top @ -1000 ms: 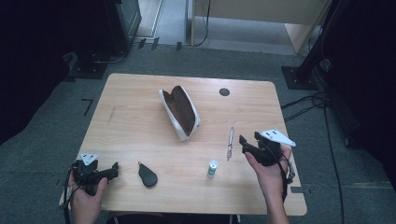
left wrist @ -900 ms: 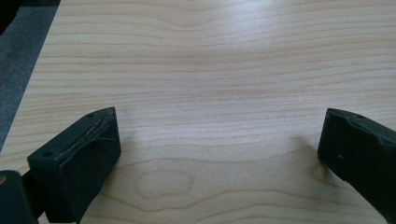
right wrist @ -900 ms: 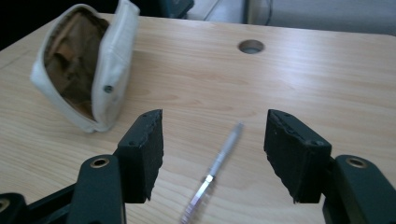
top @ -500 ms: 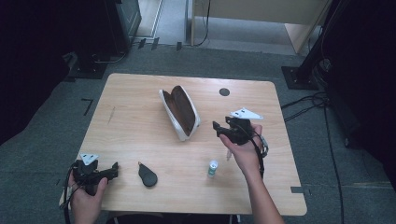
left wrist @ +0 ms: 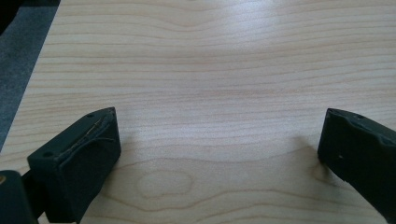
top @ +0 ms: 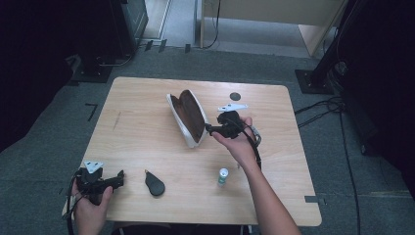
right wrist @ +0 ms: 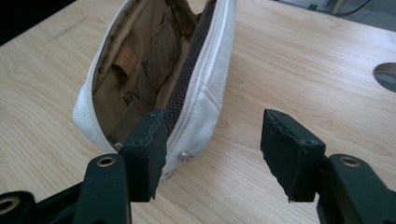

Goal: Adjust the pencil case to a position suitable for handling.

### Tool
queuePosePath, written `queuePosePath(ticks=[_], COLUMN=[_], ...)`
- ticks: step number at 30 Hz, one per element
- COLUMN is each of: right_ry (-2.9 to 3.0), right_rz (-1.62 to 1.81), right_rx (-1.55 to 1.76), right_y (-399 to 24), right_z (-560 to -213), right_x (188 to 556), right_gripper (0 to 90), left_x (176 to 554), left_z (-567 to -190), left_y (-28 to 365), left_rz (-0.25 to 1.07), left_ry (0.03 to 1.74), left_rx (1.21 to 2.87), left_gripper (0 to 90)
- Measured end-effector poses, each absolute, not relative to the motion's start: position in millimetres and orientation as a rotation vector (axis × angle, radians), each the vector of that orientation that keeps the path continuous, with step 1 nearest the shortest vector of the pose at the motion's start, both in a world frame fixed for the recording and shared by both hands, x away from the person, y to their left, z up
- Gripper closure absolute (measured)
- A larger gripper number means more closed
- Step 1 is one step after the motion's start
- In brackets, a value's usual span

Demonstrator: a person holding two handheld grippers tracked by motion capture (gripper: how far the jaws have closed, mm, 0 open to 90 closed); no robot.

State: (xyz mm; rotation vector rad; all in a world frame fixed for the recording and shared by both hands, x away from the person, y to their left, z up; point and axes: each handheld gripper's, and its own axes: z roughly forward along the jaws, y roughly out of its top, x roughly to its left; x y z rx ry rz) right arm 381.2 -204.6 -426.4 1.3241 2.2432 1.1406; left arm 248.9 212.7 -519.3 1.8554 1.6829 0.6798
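An open white pouch (top: 188, 117) with a brown lining lies in the middle of the wooden table (top: 137, 112). My right gripper (top: 211, 129) is at its right-hand rim, near the front end. In the right gripper view the jaws stand open (right wrist: 210, 140); the left one is up against the pouch's (right wrist: 159, 79) mesh edge, and the white side wall reaches into the gap. My left gripper (top: 117, 180) rests open at the table's front left corner. Between its jaws (left wrist: 219, 135) there is bare wood.
A black teardrop-shaped object (top: 155, 185) lies on the table just right of the left gripper. A small green and white tube (top: 222, 176) stands near the front, beside the right forearm. A dark round hole (top: 235, 96) sits in the tabletop behind the right hand.
My right gripper has travelled from the table's right front toward the middle and now reaches the pouch's rim. The left gripper has stayed put.
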Motion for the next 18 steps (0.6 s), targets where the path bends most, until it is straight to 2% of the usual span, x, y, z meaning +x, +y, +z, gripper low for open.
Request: queuePosePath(ticks=[9,10,13,14,15,16,18], right_ry=[2.364,2.387,2.38,2.365,2.365,2.351,2.346], right_rz=[1.049,1.065,1.077,1.08,1.08,1.082,1.083], right_rx=[1.346,1.364,1.404,1.431,1.431,1.451,1.469], right_y=[-187,-186,-186,-187,-187,-190,-191], right_z=[-444,-446,-447,-446,-446,-444,-443], right_x=[404,407,408,409,409,408,408], right_gripper=[43.5,51.6,56.8,63.6,63.6,68.4,69.2], left_x=[249,249,249,249,249,249,249], left_z=[-519,-519,-519,-519,-519,-519,-519], left_y=[212,212,212,212,212,212,212], left_rz=[0.679,0.679,0.678,0.678,0.678,0.678,0.678], left_ry=[1.677,1.677,1.676,1.676,1.676,1.676,1.676], left_rx=[1.858,1.859,1.859,1.859,1.859,1.859,1.859], left_gripper=[0.0,0.0,0.0,0.0,0.0,0.0,0.0])
